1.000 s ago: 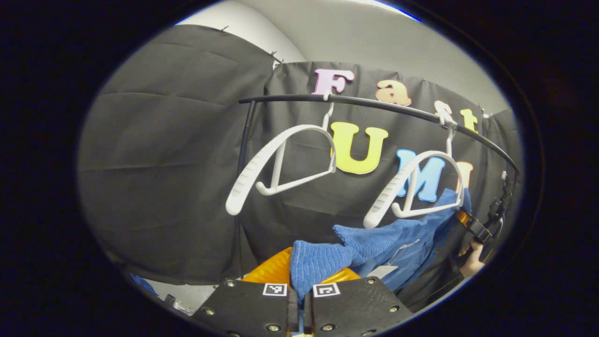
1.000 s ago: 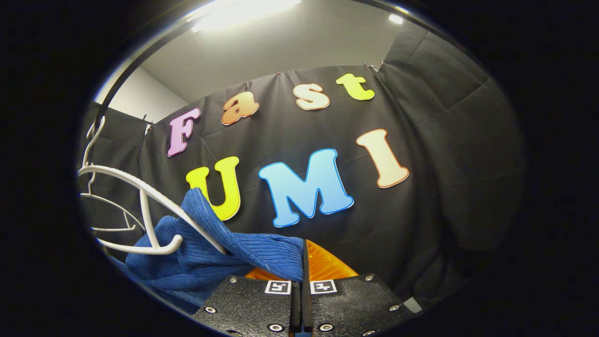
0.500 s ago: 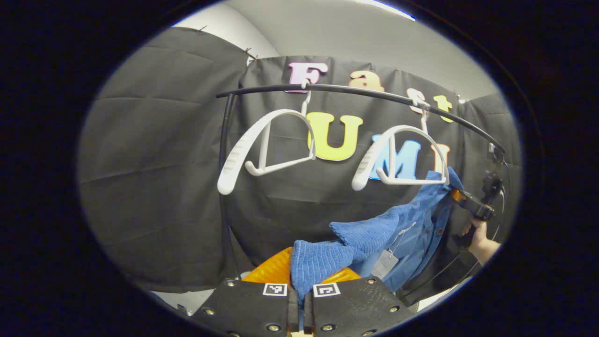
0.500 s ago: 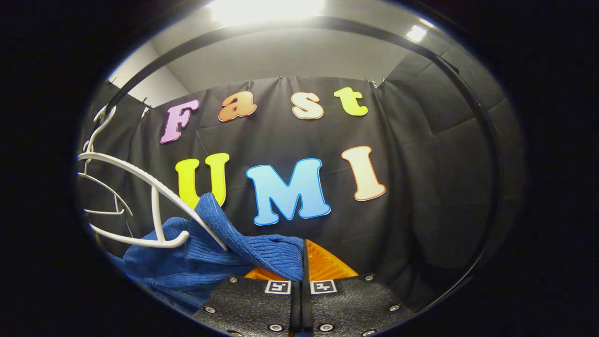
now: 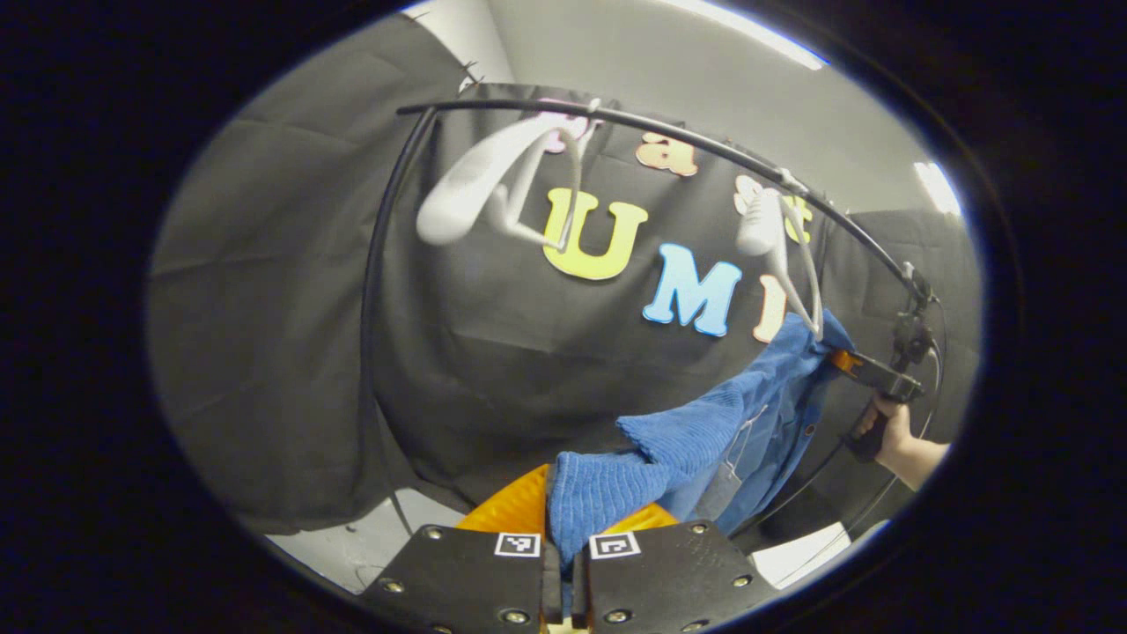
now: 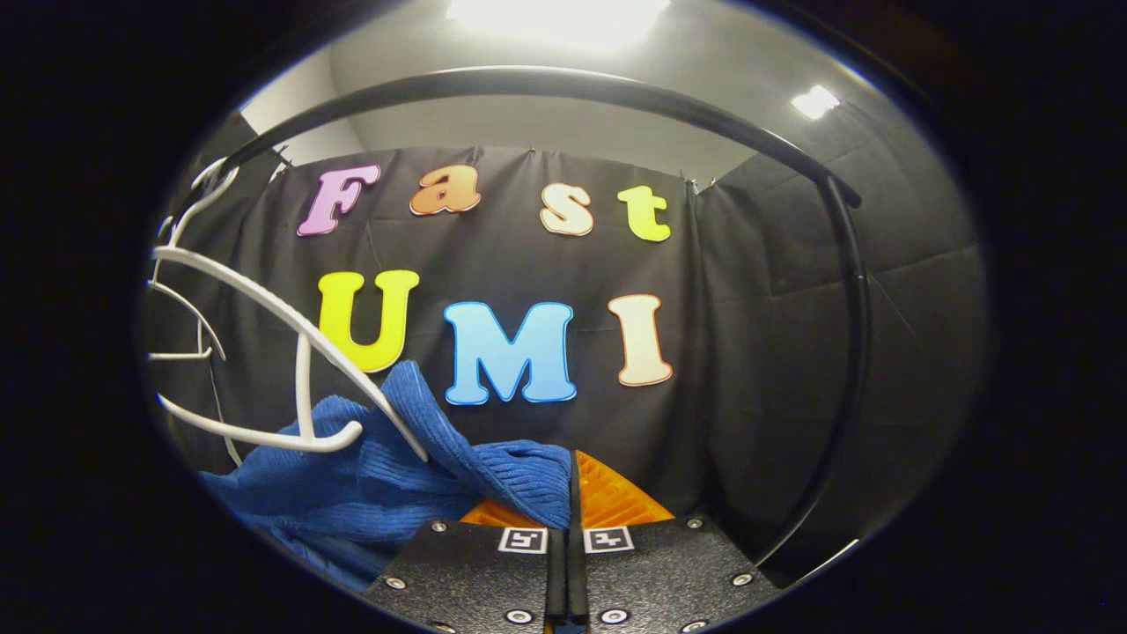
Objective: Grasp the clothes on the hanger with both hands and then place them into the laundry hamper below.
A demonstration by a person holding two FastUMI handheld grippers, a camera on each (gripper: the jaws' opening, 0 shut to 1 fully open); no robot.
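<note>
The blue corduroy garment [image 5: 704, 440] stretches between my two grippers. My left gripper [image 5: 563, 528] is shut on one bunched end of it at the bottom of the left gripper view. Its far end rises to a white hanger [image 5: 779, 242], where my right gripper [image 5: 838, 357], held by a hand [image 5: 894, 436], grips it. In the right gripper view my right gripper [image 6: 570, 506] is shut on a fold of the garment [image 6: 379, 480]. One arm of the white hanger [image 6: 290, 326] still lies across the cloth.
A black rail [image 5: 669, 136] arches overhead and bends down into a post [image 6: 850, 335] at the right. A second, bare white hanger [image 5: 484, 180] hangs on the rail further left. Pale floor [image 5: 370, 546] shows at the bottom left.
Both grippers have come down and back from the rail with the garment held. Both hangers have swung sideways and blur in the left gripper view. More of the rail and post shows.
</note>
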